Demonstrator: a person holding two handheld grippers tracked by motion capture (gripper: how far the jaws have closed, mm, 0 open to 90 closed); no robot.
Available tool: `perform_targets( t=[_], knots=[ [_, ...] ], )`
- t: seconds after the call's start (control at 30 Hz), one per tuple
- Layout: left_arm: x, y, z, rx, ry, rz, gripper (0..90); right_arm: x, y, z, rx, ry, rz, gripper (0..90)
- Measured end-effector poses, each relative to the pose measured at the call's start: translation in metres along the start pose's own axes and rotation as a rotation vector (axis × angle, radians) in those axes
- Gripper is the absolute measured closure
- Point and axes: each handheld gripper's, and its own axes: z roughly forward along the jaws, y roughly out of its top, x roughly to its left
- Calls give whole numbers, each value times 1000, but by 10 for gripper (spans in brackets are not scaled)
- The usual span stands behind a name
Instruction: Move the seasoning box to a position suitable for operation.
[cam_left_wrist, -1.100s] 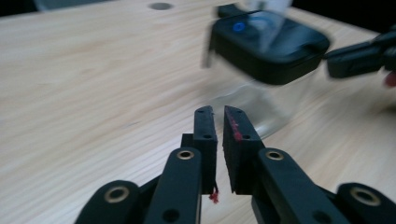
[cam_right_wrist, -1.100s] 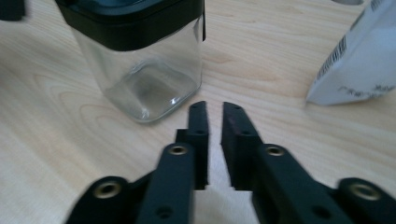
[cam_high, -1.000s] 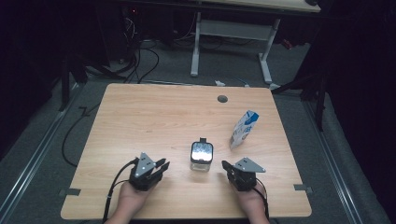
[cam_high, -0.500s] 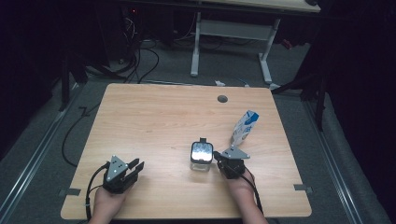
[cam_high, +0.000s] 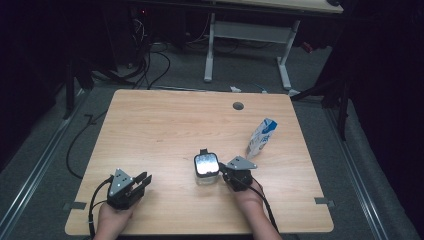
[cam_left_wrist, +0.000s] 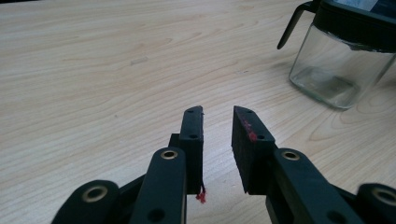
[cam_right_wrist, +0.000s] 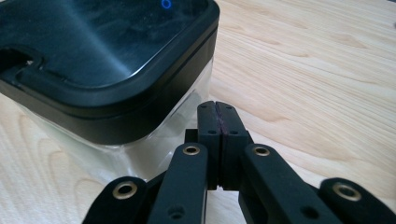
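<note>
A square glass jar (cam_high: 206, 167) with a black lid stands at the table's front middle; it also shows as the jar (cam_left_wrist: 336, 60) and the jar (cam_right_wrist: 107, 70). My right gripper (cam_high: 223, 167) lies just right of it, shut with nothing between its pads, and my right gripper (cam_right_wrist: 216, 109) has its tips close by the glass wall. My left gripper (cam_high: 141, 180) rests near the front left, well apart from the jar. In its own view my left gripper (cam_left_wrist: 218, 114) is open; its jaws have just closed a little, over bare wood.
A blue and white carton (cam_high: 261, 137) leans at the right of the wooden table (cam_high: 165, 125). A round cable hole (cam_high: 238, 106) sits near the far edge. Cables and a desk frame (cam_high: 250, 45) are on the floor beyond.
My left gripper has moved left, away from the jar. My right gripper has moved left and a little forward, up beside the jar.
</note>
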Motion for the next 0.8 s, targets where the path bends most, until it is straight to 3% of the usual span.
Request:
perform_targets(
  t=[0.2,0.27,0.4,0.53,0.6,0.67,0.8],
  knots=[
    [-10,1,3,8,-18,1,740,14,2,5,-6,33,-29,879],
    [-16,4,7,13,-30,10,739,15,2,2,4,18,-38,871],
    [-34,9,21,30,-72,13,755,9,-8,-18,-6,-28,-11,897],
    [-60,12,41,54,-123,56,847,4,-20,-39,-37,-66,41,898],
    [-67,12,51,69,-126,68,882,4,-28,-47,-63,-91,58,899],
    [-73,12,59,76,-135,64,897,3,-31,-50,-41,-102,37,898],
    [-83,14,63,76,-153,80,898,-3,-36,-62,-72,-103,55,879]
  ],
)
